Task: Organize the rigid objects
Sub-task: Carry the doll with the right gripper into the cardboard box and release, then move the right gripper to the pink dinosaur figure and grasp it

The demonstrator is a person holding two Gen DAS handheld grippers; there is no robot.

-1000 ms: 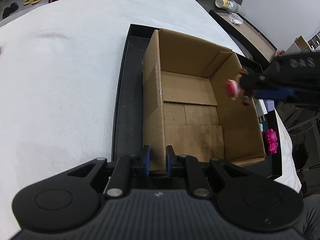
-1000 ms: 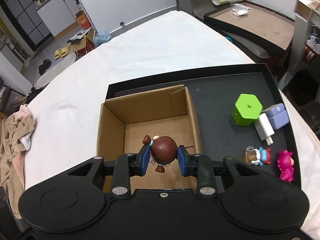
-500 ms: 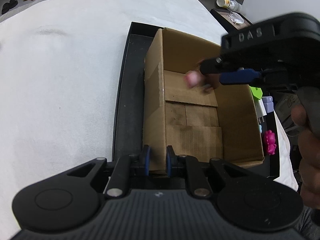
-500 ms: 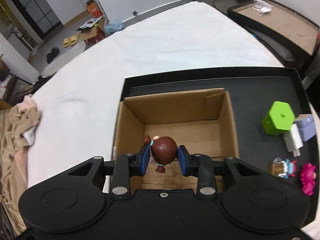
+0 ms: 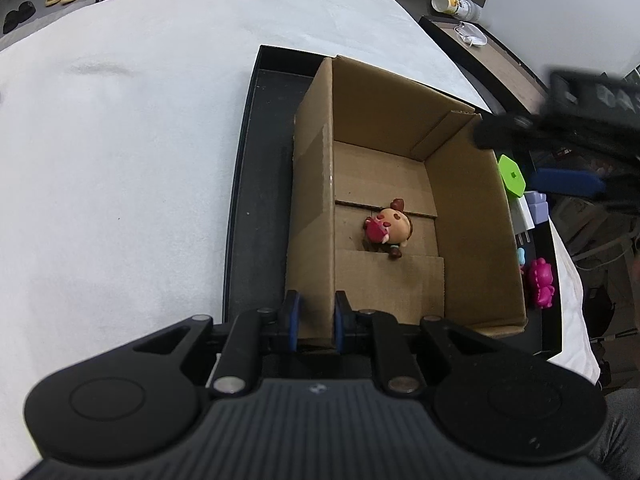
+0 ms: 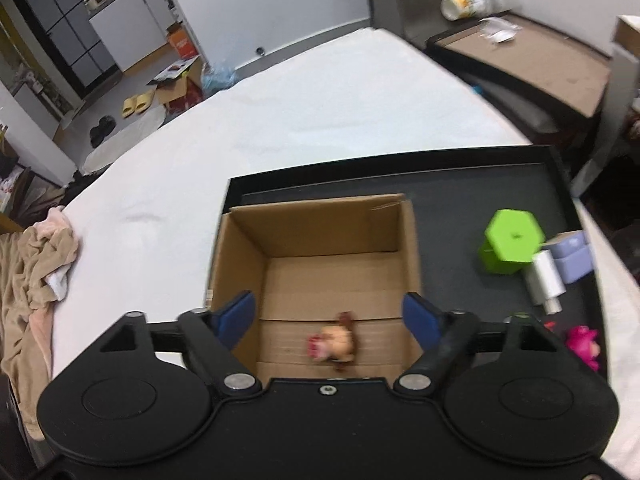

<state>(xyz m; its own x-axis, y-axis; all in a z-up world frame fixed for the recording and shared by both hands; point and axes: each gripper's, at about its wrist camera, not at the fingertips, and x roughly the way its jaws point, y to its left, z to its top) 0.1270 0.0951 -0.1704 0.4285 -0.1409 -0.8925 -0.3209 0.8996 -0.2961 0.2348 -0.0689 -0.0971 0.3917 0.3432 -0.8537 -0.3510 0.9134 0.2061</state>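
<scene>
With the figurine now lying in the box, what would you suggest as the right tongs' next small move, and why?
Probably swing the right tongs, which are open and empty, right toward the green hexagonal block on the black tray. The figurine already lies on the cardboard box floor, while the left tongs grip the box's wall.

A lived-in home: slippers (image 6: pixel 138 104) on floor, kitchen cabinets (image 6: pixel 136 28), crumpled blanket (image 6: pixel 36 256).
</scene>
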